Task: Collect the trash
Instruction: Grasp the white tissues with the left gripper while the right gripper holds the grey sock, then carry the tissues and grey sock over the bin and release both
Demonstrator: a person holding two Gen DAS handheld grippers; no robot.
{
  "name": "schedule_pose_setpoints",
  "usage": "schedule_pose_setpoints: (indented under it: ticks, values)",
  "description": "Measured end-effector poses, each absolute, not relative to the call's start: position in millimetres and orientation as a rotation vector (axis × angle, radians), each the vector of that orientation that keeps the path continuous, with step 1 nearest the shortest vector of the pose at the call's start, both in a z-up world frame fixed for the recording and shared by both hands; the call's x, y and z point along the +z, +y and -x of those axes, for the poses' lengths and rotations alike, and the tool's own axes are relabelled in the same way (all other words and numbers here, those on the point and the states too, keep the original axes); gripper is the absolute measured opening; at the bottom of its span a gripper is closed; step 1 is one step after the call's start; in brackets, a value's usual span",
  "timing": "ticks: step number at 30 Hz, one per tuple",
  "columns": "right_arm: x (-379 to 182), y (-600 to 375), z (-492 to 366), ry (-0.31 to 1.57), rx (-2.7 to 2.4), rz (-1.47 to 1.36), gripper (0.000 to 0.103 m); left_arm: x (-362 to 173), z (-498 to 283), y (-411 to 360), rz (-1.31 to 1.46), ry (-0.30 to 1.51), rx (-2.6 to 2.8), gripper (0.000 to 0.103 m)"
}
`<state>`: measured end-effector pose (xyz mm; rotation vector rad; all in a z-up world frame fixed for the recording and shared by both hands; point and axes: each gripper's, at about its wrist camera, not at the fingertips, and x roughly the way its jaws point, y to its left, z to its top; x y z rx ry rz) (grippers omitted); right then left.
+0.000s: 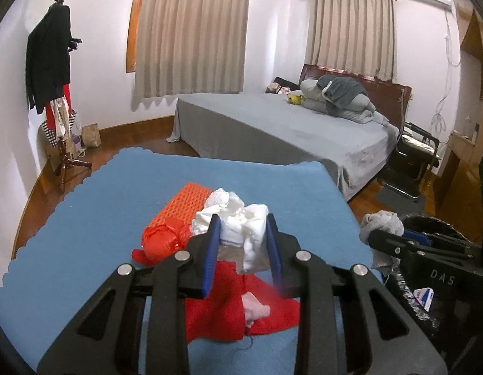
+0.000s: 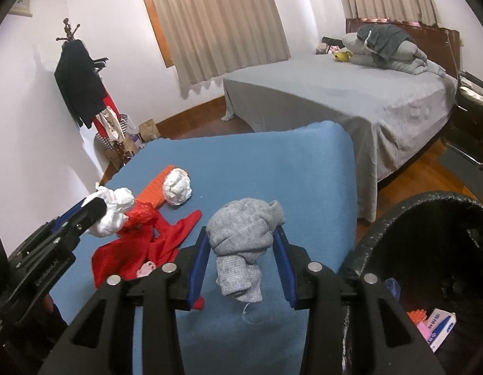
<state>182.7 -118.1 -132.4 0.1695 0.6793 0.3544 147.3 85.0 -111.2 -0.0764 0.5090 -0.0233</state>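
Now | left tool (image 1: 243, 247) clenched on white tissue wad (image 1: 241, 228) | right tool (image 2: 243, 250) clenched on grey sock (image 2: 244, 234)

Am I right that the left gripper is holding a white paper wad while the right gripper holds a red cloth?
Not quite. The right gripper holds a gray cloth, not a red one, as the right wrist view shows. The red cloth lies on the blue table. The left gripper does hold a white paper wad.
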Motion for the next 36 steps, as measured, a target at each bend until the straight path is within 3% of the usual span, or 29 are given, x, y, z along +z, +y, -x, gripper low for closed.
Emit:
schedule_pose_setpoints:
  ticks: [15, 36]
  values:
    - [-107.8, -169.9, -149.4, 0.617, 0.266, -0.19, 0.04, -95.2, -127.6, 50.2, 0.059, 0.481, -0.149, 0.028]
    - [-115.1, -287.5, -106.1, 0.612, -0.014, -0.248, 0.04, -96.1, -132.8, -73.7, 0.028, 0.493, -0.45, 0.028]
